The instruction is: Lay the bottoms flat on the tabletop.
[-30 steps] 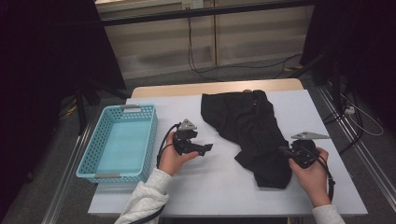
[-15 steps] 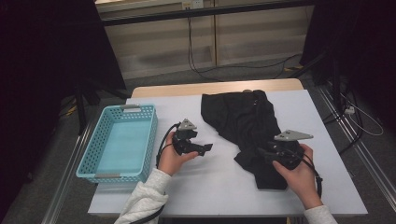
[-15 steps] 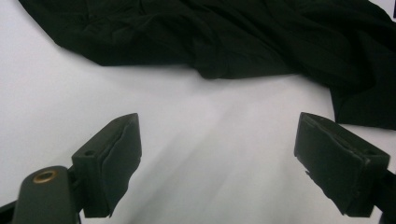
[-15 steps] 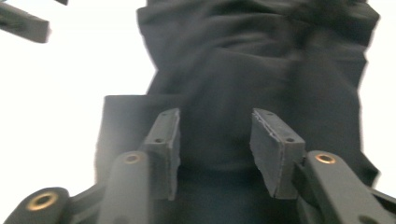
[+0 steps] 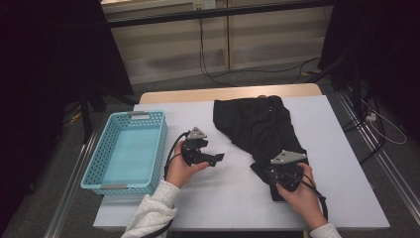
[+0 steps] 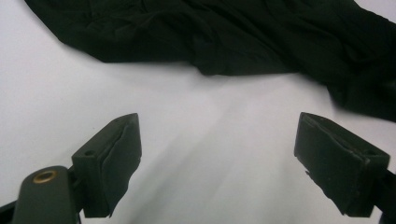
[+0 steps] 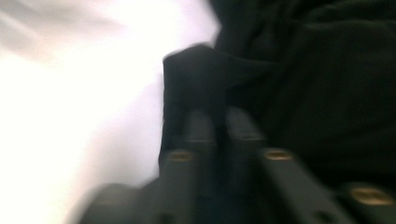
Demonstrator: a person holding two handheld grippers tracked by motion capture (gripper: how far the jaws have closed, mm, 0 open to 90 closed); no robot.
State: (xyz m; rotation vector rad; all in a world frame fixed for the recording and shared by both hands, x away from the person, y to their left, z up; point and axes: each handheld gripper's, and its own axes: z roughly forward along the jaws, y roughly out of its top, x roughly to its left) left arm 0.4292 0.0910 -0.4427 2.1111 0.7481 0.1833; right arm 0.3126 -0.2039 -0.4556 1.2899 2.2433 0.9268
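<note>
Both grippers differ: the right gripper (image 5: 274, 171), just closing, pinches the black garment's (image 5: 257, 126) near hem; the spread left gripper (image 5: 218, 157) waits at nine o'clock.

Lab — curtained rig table (image 5: 237, 198), cables (image 5: 208, 59)

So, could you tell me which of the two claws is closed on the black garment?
The right claw, pinching the black garment at its near end; the left claw stands open over bare table.
</note>
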